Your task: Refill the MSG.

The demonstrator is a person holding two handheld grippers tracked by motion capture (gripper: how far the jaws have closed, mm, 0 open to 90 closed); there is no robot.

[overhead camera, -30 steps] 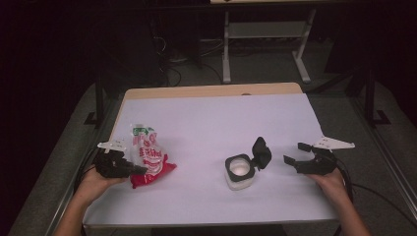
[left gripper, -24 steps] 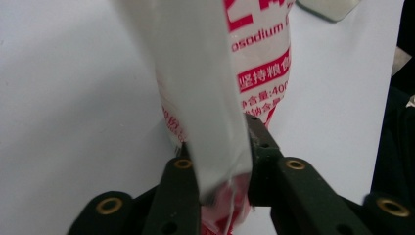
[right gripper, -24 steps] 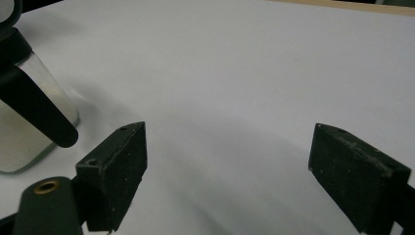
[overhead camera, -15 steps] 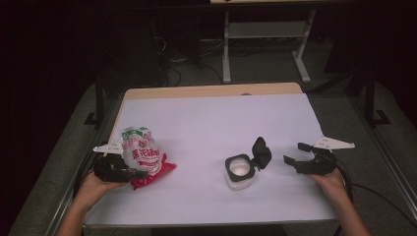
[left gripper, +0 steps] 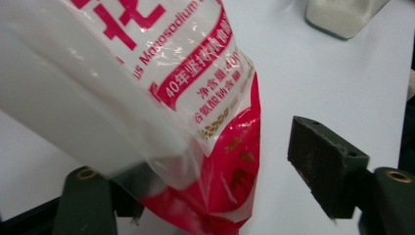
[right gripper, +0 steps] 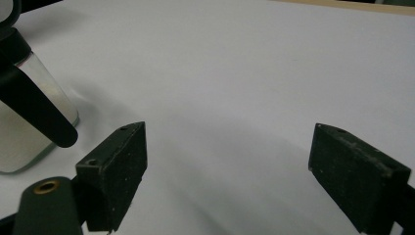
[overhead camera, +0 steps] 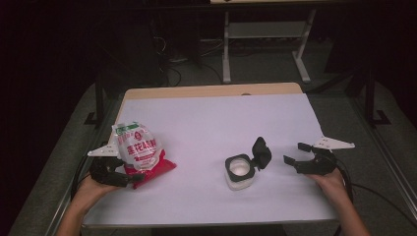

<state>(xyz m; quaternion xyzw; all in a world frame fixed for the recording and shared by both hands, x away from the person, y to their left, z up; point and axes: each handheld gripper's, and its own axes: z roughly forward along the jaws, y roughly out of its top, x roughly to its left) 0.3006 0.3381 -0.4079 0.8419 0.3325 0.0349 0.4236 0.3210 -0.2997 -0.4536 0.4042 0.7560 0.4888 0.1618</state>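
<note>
Near the left edge of the white surface point(overhead camera: 206, 128) lies a red-and-white plastic bag of white powder point(overhead camera: 140, 153), its long axis running from the near edge away toward the far side, red bottom end nearest the person. The left gripper point(overhead camera: 129, 178) sits at that red end; its fingers point(left gripper: 327, 172) have just been opening and now stand wide, the bag between them, one clearly apart from it. Well to the right, a square clear jar point(overhead camera: 239, 172) holds white powder, black flip lid open. The right gripper point(overhead camera: 295, 156) rests just beside it, fingers spread and empty.
</note>
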